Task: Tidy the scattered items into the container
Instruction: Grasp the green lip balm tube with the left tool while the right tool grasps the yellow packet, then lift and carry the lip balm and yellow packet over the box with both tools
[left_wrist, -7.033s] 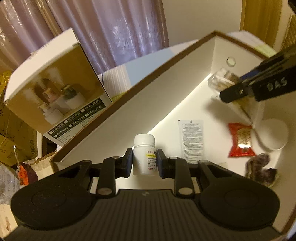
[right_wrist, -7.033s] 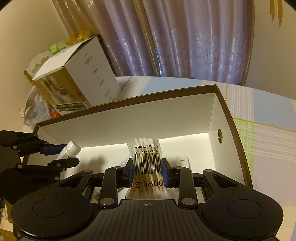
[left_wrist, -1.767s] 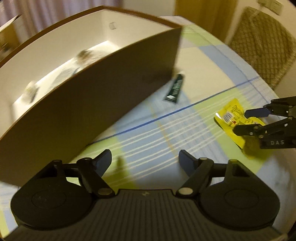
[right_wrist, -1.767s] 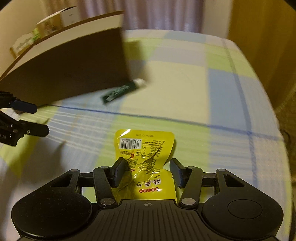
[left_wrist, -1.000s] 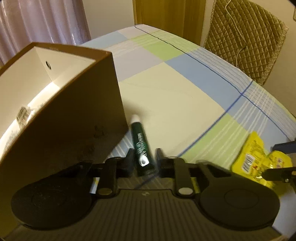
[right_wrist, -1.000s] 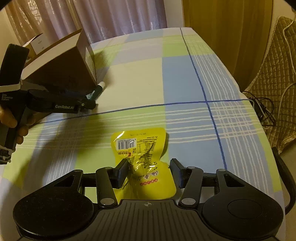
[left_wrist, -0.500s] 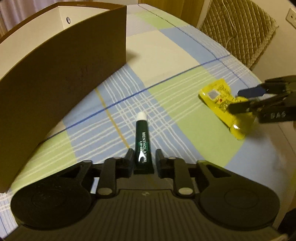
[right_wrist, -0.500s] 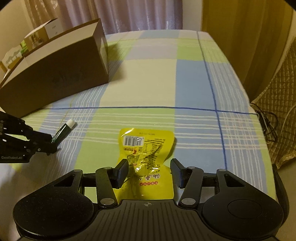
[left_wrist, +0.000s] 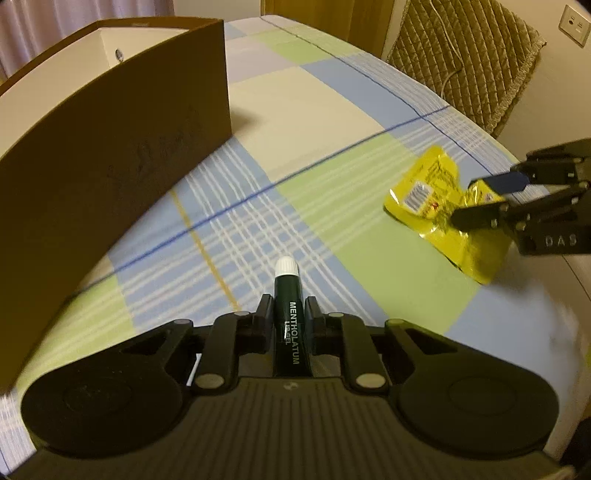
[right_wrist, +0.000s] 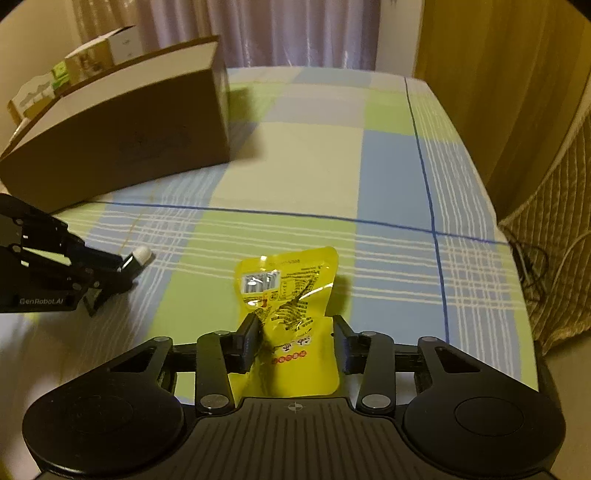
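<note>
A dark green lip gel tube (left_wrist: 289, 325) with a white cap sticks forward from my left gripper (left_wrist: 289, 308), which is shut on it above the checked tablecloth. In the right wrist view the same gripper (right_wrist: 123, 271) holds the tube (right_wrist: 137, 258) at the left. The yellow snack packet (right_wrist: 288, 284) lies crumpled between the fingers of my right gripper (right_wrist: 295, 326), which press on both its edges; its far end is raised and casts a shadow. From the left wrist view, the right gripper (left_wrist: 484, 199) pinches the packet (left_wrist: 436, 199). The open brown box (left_wrist: 110, 147) stands at the left.
The brown box (right_wrist: 129, 140) has a white inside, and other cartons (right_wrist: 92, 55) stand behind it. A quilted chair (left_wrist: 461, 62) is beyond the table's far edge, and the table edge (right_wrist: 517, 258) runs close on the right. Bare cloth lies between the grippers and the box.
My left gripper has carried the tube back from beside the box and holds it off the cloth. My right gripper's fingers have narrowed onto the yellow packet, whose far end has risen.
</note>
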